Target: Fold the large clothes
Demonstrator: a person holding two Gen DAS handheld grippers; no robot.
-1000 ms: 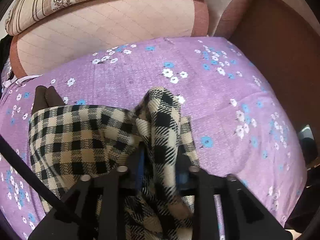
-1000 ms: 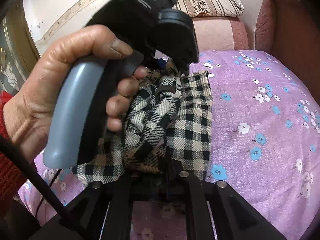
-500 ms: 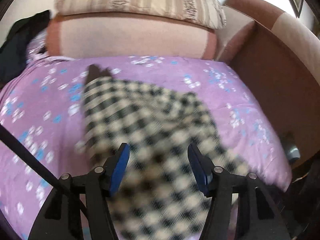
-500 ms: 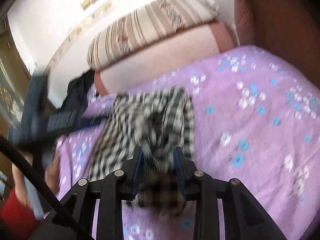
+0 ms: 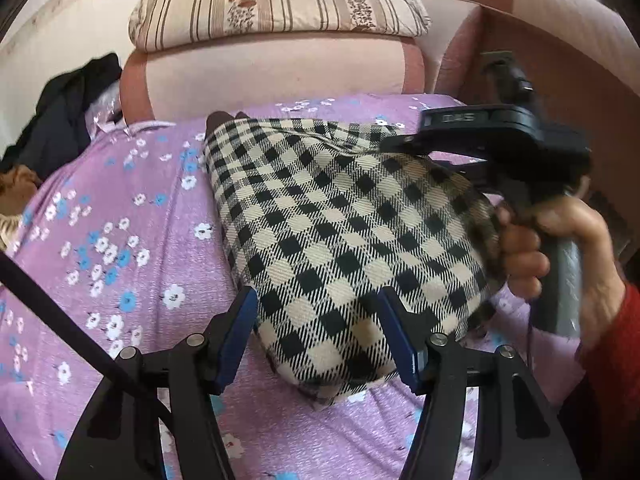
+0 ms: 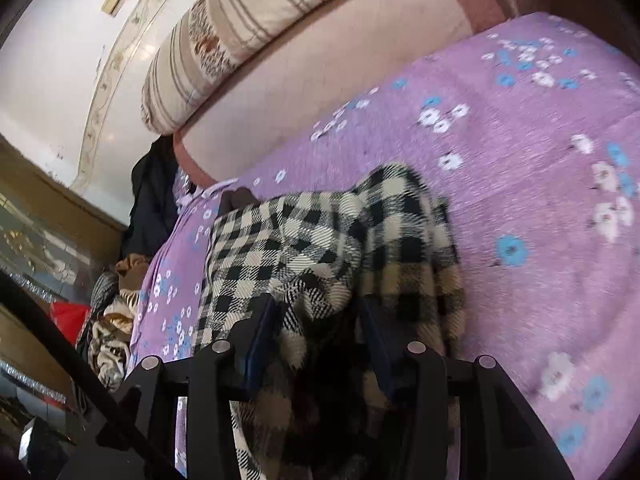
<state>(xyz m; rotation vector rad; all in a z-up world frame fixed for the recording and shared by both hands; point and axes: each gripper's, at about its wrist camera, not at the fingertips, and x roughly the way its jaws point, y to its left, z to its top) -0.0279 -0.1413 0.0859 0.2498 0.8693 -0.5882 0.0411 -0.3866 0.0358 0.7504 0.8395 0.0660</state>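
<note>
A black and cream checked garment (image 5: 336,232) lies folded on the purple flowered bedsheet (image 5: 120,240). My left gripper (image 5: 320,340) is open, its blue pads on either side of the garment's near end, gripping nothing. My right gripper (image 6: 320,332) holds a bunched fold of the same garment (image 6: 320,240) between its pads. In the left wrist view the right gripper's black body (image 5: 500,140) and the hand on it sit at the garment's right edge.
A striped pillow (image 5: 272,0) lies on the pink headboard cushion (image 5: 260,72) at the back. Dark clothes (image 5: 60,120) are piled at the left. A brown side panel (image 5: 560,60) borders the bed on the right. More clothes (image 6: 112,312) lie off the left edge.
My left gripper let go of the checked garment, opened and pulled back. The garment now lies flatter. My right gripper stayed closed on its fold and tilted.
</note>
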